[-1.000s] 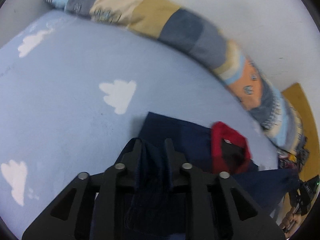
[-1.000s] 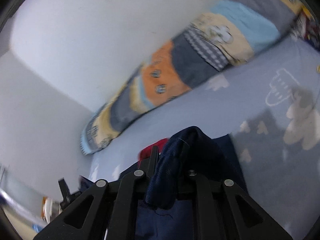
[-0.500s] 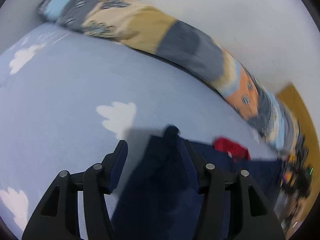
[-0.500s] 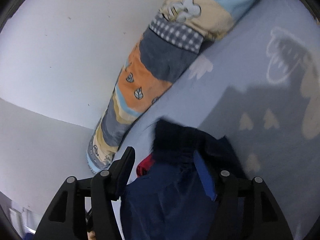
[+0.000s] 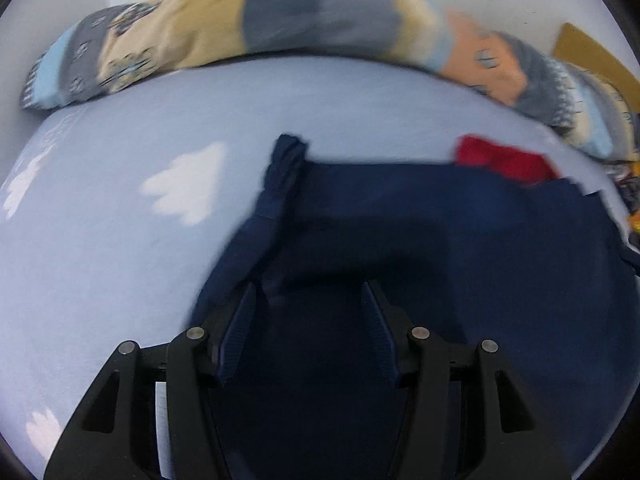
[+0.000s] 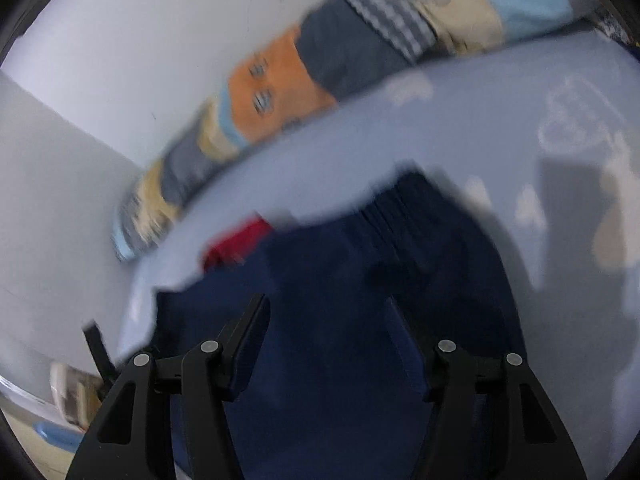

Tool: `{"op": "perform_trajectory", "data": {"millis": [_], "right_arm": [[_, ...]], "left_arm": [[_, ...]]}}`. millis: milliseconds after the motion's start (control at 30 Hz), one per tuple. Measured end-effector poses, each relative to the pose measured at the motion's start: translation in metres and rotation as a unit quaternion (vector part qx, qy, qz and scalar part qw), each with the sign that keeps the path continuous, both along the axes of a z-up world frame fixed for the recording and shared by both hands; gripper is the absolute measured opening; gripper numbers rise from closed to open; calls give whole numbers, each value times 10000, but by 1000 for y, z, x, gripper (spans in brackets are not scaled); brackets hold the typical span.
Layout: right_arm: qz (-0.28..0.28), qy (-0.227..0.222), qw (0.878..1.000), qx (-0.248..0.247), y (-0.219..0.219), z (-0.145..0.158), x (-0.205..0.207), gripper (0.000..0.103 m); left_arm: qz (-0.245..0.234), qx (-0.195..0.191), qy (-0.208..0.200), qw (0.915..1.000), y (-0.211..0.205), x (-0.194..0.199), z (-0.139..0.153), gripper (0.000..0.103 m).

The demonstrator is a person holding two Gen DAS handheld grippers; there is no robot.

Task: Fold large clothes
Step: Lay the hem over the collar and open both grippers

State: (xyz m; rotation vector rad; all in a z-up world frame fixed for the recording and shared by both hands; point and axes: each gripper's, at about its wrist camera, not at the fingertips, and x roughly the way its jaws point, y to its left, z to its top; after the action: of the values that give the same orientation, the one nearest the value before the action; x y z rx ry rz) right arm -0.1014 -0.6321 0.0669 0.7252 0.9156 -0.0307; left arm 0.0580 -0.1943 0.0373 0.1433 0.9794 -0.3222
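Observation:
A large navy garment (image 5: 440, 240) with a red collar part (image 5: 500, 160) lies spread on the bed, one bunched corner (image 5: 280, 176) pointing away from me. My left gripper (image 5: 308, 286) hovers low over its near part; the jaws are opening and the pads do not press on the cloth. In the right wrist view the same navy garment (image 6: 340, 272) fills the lower middle, its red part (image 6: 236, 244) at the left. My right gripper (image 6: 327, 300) stands wide above it; its jaws are closing a little with only flat cloth beneath them.
The light blue sheet with white clouds (image 5: 100, 240) (image 6: 440, 128) covers the bed. A long patchwork bolster (image 5: 320, 20) (image 6: 320, 60) lies along the white wall. A brown board (image 5: 588, 52) stands at the far right. Floor clutter (image 6: 72, 392) shows beyond the bed's edge.
Both grippers let go of the navy cloth they pinched, opened, and sank toward the bed. The lifted fabric dropped and now lies flat on the sheet.

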Motion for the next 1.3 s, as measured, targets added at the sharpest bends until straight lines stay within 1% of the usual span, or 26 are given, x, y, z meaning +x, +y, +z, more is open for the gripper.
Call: {"op": "perform_trajectory", "data": {"millis": [33,67,100,167,200,333,367,433,500,567,600,633,667,733,767,800,867,900,967,1033,1067,1100,1133,1167,1233,1300], "right_arm": [[-34,122,9999,-77,-1,-11,-5,55],[-195,340,9989,-259,-6,-22,-11,47],[-359,485,9972,-439,-10,-27,-15,30],[-838,650,9907,-851,-18,-23,-36,30],[-897,514,9908,-869,-14,-15,-47,34],[-432,-141,9925,-1132,37,20,-79,38],[-205,-319,9946,-966,57,25,-88,40],[97,-414,9953,-865,88,26,-97,38],[140,-289,9945,-994,109,20,-106,38],[-20,-47,9937,-1116,116,-1,-117,38],[-167,75,9927,-1190,112,-11,-125,34],[-223,115,9923,-1215,109,-19,-129,34],[-275,184,9910,-1298,106,-19,-132,29],[-582,279,9807,-1848,106,-4,-146,35],[-705,125,9779,-1963,109,7,-155,37],[-715,-23,9793,-1892,112,13,-161,41],[-658,-99,9813,-1805,125,19,-168,42],[-549,-91,9820,-1804,135,19,-167,42],[-265,-40,9813,-1906,153,18,-160,42],[39,266,9789,-2027,163,6,-152,47],[135,436,9776,-2053,163,-2,-148,48],[336,642,9754,-2083,163,-9,-144,48],[404,665,9738,-2138,164,-10,-143,47],[405,610,9729,-2195,165,-5,-145,47],[406,337,9710,-2332,169,14,-153,47],[330,179,9676,-2496,170,26,-160,50]], "left_arm": [[67,-151,-44,9999,14,-1,-4,58],[109,-220,-78,9997,21,-3,-3,57],[138,-190,-132,9996,25,-5,0,56],[169,-168,-302,9993,30,-18,11,55],[190,-264,-394,9987,33,-26,18,55],[1,-964,-588,9936,33,-82,48,56],[-123,-1033,-614,9927,30,-95,50,59],[-317,-882,-707,9931,22,-123,47,62],[-271,-639,-483,9964,23,-129,28,62],[140,-358,-95,9992,37,-123,4,63],[337,-314,-67,9989,47,-121,-2,63],[533,-324,-80,9980,56,-123,-1,63],[633,-312,-43,9975,59,-125,4,61],[657,-530,-20,9964,57,-138,21,61],[652,-658,-69,9957,54,-147,30,61],[640,-756,-151,9950,47,-158,41,62],[585,-758,-231,9951,34,-174,50,64],[580,-723,-245,9954,27,-181,52,69],[597,-576,-70,9965,13,-189,43,72],[556,-563,401,9961,12,-186,20,72],[459,-381,434,9973,11,-186,15,72],[318,-156,293,9989,9,-188,16,72],[233,143,8,9996,9,-190,23,72],[229,245,-121,9994,12,-192,28,72],[196,22,-197,9996,21,-195,40,72],[183,55,-381,9991,23,-200,50,72]]}}
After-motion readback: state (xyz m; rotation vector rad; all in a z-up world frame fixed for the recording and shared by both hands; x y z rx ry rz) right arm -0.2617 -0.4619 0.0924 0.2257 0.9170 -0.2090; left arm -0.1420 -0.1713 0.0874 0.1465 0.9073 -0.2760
